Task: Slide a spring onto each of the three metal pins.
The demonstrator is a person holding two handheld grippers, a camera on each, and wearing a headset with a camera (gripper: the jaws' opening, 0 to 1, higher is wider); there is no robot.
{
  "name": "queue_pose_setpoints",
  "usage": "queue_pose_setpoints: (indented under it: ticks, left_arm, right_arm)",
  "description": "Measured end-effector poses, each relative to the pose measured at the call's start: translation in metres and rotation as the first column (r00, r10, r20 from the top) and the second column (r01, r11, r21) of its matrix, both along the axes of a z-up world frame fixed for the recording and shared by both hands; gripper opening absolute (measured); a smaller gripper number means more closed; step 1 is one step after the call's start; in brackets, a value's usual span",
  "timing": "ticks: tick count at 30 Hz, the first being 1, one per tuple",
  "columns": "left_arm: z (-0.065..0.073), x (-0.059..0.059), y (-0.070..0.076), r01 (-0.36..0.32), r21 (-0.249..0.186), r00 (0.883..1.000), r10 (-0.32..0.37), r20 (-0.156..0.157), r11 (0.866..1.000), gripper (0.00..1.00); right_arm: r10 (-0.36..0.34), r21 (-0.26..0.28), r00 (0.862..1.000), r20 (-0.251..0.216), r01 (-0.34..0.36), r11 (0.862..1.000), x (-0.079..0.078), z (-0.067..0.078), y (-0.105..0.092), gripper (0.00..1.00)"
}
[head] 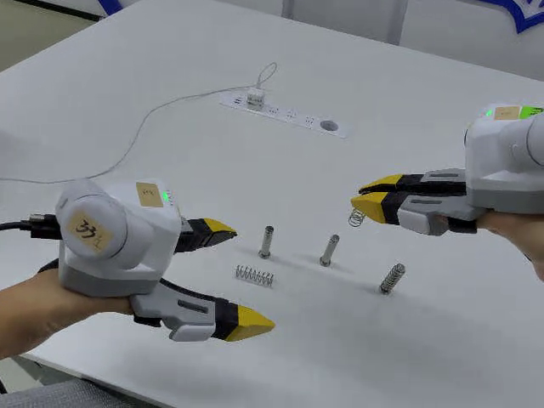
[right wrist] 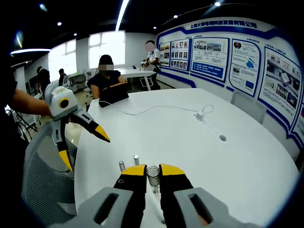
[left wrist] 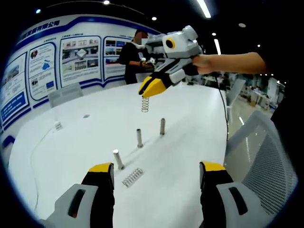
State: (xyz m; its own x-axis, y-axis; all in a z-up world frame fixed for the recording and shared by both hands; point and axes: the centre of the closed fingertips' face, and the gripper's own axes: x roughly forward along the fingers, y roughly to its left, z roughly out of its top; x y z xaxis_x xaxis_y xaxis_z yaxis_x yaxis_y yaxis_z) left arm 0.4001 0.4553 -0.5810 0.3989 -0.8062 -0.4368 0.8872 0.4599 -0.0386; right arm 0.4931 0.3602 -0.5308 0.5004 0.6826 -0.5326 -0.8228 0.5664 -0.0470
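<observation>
The left gripper [left wrist: 156, 167] is nearest, held low at the table [head: 102, 85] edge by a hand [head: 38, 306], its jaws spread wide and empty. Just beyond its tips a loose spring [head: 254, 275] lies flat. Past it stand a bare pin [head: 266, 241], a second bare pin [head: 329, 249] and a sprung pin [head: 392, 278]. Farther right, the right gripper [head: 367, 197] hovers level, pinching a held spring [head: 356, 218]. In the head view it hangs below the tips. The right gripper view shows it upright between the closed jaws.
</observation>
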Motion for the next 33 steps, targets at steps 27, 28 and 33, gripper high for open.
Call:
queue_pose_setpoints:
  ticks: [27,28,33]
  left_arm:
    - [-0.016,0.005,0.021,-0.109,-0.047,0.993,0.107,-0.05,0.993,1.0]
    - [-0.017,0.004,0.021,-0.11,-0.047,0.993,0.108,-0.052,0.993,1.0]
    - [-0.022,0.001,0.024,-0.118,-0.047,0.991,0.115,-0.065,0.992,1.0]
  right_arm:
    - [-0.121,0.094,0.988,-0.098,0.13,0.987,0.02,-0.041,0.003,0.1]
    - [-0.121,0.094,0.988,-0.101,0.131,0.987,0.02,-0.042,0.003,0.1]
    - [-0.117,0.087,0.987,-0.112,0.127,0.988,0.019,-0.046,0.006,0.1]
